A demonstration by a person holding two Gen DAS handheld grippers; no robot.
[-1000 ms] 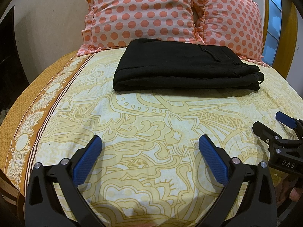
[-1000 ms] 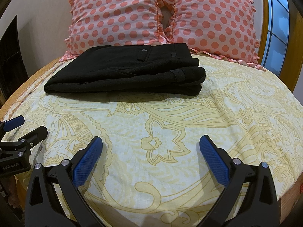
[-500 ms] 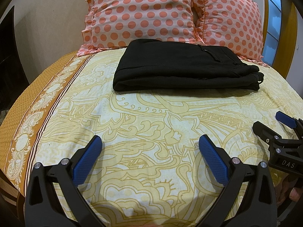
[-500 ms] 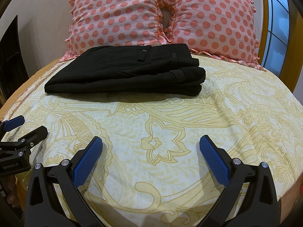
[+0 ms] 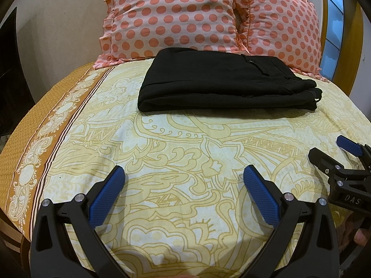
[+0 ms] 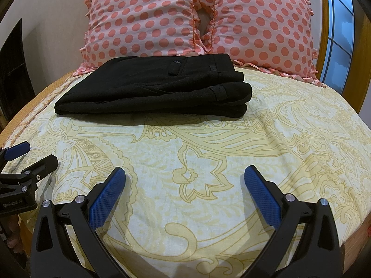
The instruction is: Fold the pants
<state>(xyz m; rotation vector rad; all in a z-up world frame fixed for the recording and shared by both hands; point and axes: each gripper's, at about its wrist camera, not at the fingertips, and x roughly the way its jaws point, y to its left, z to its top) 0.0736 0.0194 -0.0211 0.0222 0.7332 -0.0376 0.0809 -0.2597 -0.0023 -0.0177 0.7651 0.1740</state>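
Yellow patterned bedsheet (image 5: 176, 153) lies bare under me; the black pants (image 5: 222, 83) sit folded by the pillows (image 6: 176, 16), apparently finished. My left gripper (image 5: 184, 191) and right gripper (image 6: 184, 191) hover spread, holding nothing.

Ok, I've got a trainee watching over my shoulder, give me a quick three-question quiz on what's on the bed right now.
1. True or false: the black pants lie folded into a compact stack on the bedsheet.
2. Multiple choice: what sits directly behind the pants? A) a blanket B) two polka-dot pillows C) a laundry basket
3. Short answer: is the left gripper or the right gripper holding any fabric?

Key
1. True.
2. B.
3. Neither; both sets of fingers are spread open above bare sheet, well short of the pants.
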